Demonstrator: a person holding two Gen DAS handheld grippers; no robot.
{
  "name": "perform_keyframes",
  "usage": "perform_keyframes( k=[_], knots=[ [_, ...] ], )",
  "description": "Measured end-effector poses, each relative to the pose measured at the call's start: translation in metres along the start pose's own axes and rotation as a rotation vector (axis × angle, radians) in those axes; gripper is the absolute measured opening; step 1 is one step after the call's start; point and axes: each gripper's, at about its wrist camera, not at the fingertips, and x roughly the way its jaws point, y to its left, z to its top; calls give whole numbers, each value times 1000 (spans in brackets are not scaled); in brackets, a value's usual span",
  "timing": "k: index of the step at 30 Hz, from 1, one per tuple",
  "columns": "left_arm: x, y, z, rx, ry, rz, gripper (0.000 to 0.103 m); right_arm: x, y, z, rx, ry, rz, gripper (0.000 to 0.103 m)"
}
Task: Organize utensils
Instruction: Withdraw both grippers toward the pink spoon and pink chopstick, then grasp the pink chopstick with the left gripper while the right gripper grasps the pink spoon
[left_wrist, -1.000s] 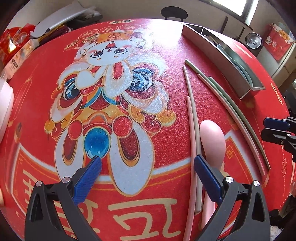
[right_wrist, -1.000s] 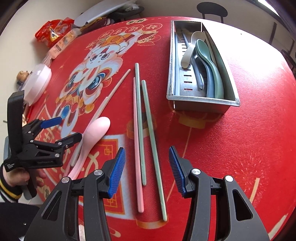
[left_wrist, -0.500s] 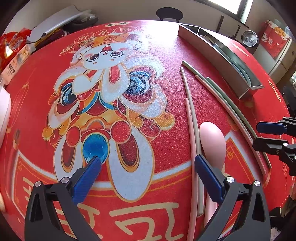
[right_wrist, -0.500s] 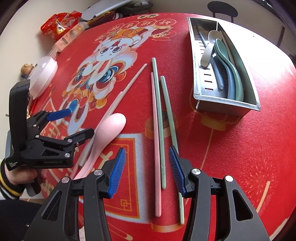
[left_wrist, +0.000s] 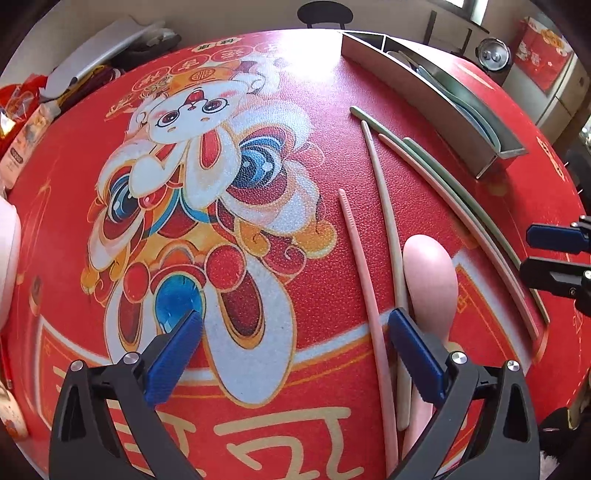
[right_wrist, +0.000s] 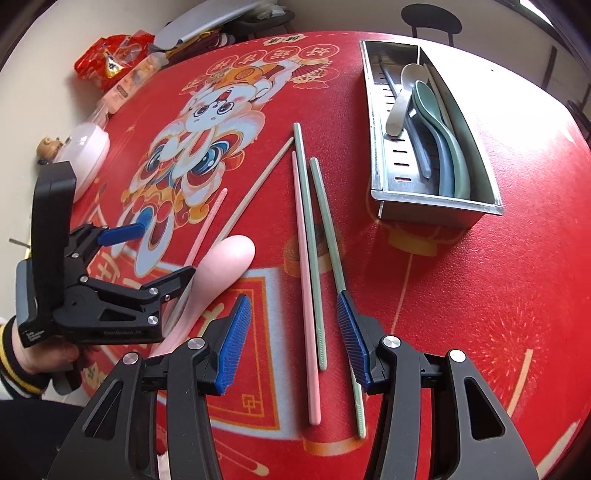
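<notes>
Two tools spread wide, left tool (left_wrist: 291, 350) empty beside pink spoon (left_wrist: 430, 273), right tool (right_wrist: 293, 343) empty over chopsticks (right_wrist: 308, 258)

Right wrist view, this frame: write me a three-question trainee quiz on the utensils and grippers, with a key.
1. True or false: the right gripper is shut on a chopstick.
2. Multiple choice: where does the pink spoon lie?
A. in the metal tray
B. on the red mat, beside the left gripper
C. between the right gripper's fingers
3. Fill in: loose on the mat lie two green chopsticks, two pink chopsticks and one ___ chopstick.

Key:
1. False; it is open over the pink and green chopsticks and grips nothing.
2. B
3. beige
</notes>
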Motion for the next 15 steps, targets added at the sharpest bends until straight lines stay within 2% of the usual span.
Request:
perform_keyframes(
  k=[6,12,15],
  knots=[
    [-2,7,-4,-5,10,2,98,6,7,-2,1,20,19,48],
    [-6,28,-12,-23,17,5,98,22,32,-3,-59,61,48,48],
    [-10,41,-17,-34,12,9,94,31,44,-1,-77,76,65,48]
  ],
)
